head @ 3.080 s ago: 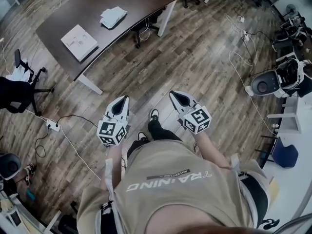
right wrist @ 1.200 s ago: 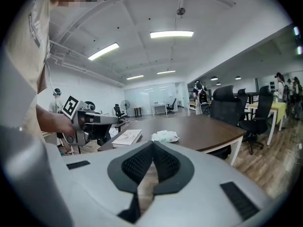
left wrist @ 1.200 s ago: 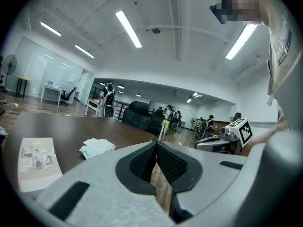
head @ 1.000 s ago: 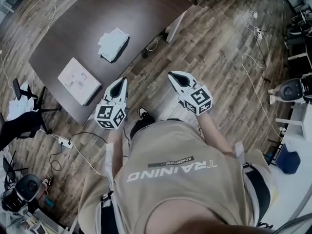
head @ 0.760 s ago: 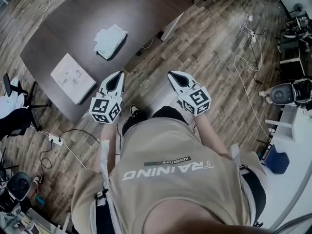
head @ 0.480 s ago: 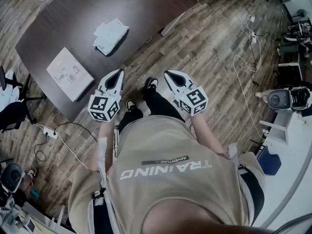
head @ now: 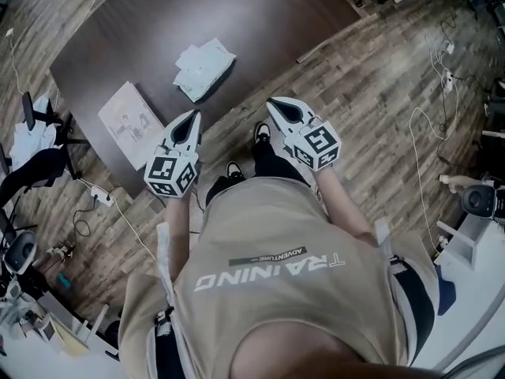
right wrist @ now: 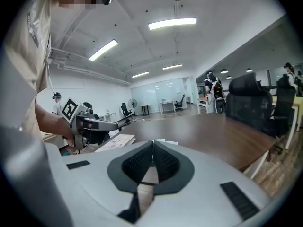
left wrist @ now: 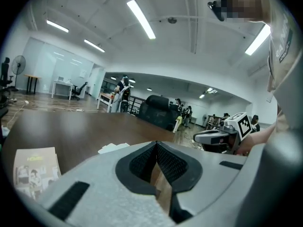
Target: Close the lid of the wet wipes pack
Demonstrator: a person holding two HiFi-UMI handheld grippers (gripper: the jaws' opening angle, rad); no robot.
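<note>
- Two white two-jaw tools were in view, the left gripper (head: pixel 192 117) and the right gripper (head: pixel 273 104). Each carried one cube with black square markers at its near end.
- Both tools were clenched. In each gripper view the dark ribbed pads met at the tip with nothing between them.
- One white wet wipes pack (head: pixel 204 68) lay on the single dark brown wooden table (head: pixel 134 30). It was farther off than both grippers, apart from them, and a little nearer the left one.
- One flat white printed booklet (head: pixel 131 123) lay by the table's near left edge, just left of the left gripper in the head view.
- Two black shoes with white trim (head: pixel 262 133) stood on the wood-plank floor (head: pixel 379 125) between the grippers.
- One black office chair (head: pixel 35 164) and one white power strip (head: pixel 101 198) with its cable sat at the far left of the floor.
- The pack's lid could not be made out, and the pack read only as a pale, creased shape.
- In the gripper views each gripper's own body covered most of the pack, leaving a thin white strip above it.
- The person's hands were largely hidden behind the marker cubes.
- The table's far side ran out past the top edge of the head view.
</note>
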